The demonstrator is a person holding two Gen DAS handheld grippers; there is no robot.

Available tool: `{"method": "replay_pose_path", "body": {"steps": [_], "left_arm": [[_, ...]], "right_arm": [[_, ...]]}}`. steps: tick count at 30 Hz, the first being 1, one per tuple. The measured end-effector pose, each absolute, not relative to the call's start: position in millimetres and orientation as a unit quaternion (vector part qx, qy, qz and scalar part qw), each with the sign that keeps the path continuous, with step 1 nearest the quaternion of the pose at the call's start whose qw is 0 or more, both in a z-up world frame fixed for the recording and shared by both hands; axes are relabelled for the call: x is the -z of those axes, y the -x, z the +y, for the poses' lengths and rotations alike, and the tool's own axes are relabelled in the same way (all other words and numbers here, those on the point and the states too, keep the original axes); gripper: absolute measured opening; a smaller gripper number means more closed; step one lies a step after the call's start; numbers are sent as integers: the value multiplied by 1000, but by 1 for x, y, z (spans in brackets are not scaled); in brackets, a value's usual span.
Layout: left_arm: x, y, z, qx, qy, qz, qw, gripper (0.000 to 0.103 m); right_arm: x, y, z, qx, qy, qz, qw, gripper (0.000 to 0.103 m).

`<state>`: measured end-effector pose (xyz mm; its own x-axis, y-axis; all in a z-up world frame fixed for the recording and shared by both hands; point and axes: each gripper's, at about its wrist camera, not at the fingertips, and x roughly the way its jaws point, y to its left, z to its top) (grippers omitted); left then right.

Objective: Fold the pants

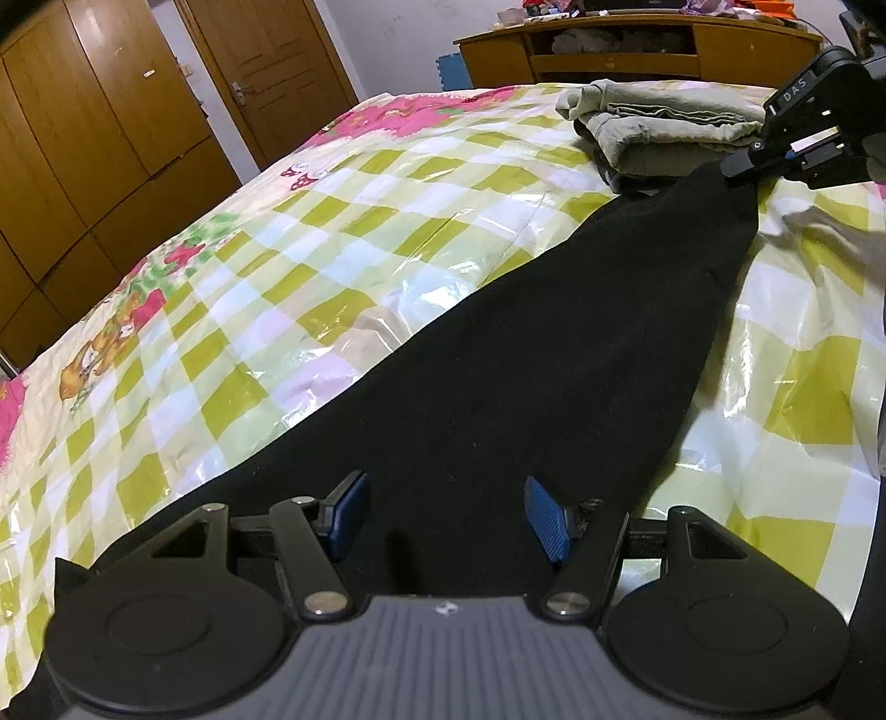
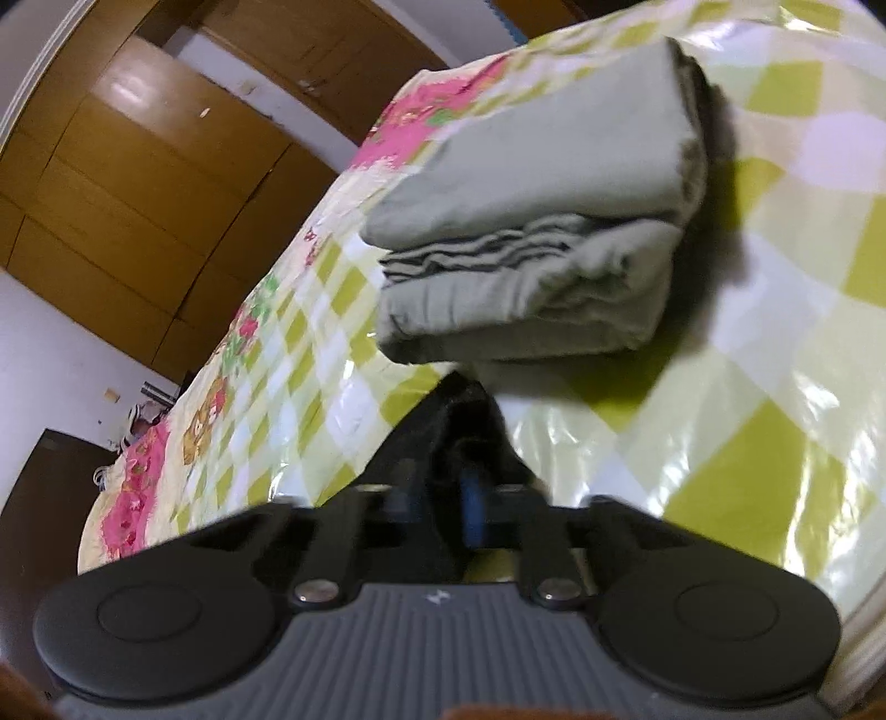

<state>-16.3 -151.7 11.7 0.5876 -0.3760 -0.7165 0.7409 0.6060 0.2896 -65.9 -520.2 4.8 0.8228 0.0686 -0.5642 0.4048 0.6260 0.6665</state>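
Note:
Black pants [image 1: 526, 343] lie spread along the bed, narrowing toward the far right. My left gripper [image 1: 446, 487] is open over their near, wide end; its blue pads [image 1: 349, 515] stand well apart with black cloth below and between them, not pressed. At the far narrow end my right gripper [image 1: 736, 163] pinches the cloth's tip and holds it slightly raised. In the right wrist view that gripper [image 2: 448, 471] is shut on the bunched black pants [image 2: 459, 410], which hide most of its fingertips.
A folded stack of grey-green clothes [image 1: 664, 127] [image 2: 531, 232] sits just beyond the pinched tip. The bed wears a glossy green-checked cover [image 1: 277, 266] [image 2: 747, 360]. A wooden wardrobe [image 1: 83, 138], a door [image 1: 266, 72] and a cluttered desk [image 1: 637, 44] stand behind.

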Motion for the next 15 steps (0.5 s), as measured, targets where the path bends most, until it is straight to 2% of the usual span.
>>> {"method": "replay_pose_path", "body": {"steps": [4,15], "left_arm": [[-11,16,-152,333,-296,309,840,74],[-15,15,-150,327,-282,308,847,75]], "right_arm": [[-10,66,-522,77,-447,260,852,8],[-90,40,-497,-81,-439,128,886,8]]}}
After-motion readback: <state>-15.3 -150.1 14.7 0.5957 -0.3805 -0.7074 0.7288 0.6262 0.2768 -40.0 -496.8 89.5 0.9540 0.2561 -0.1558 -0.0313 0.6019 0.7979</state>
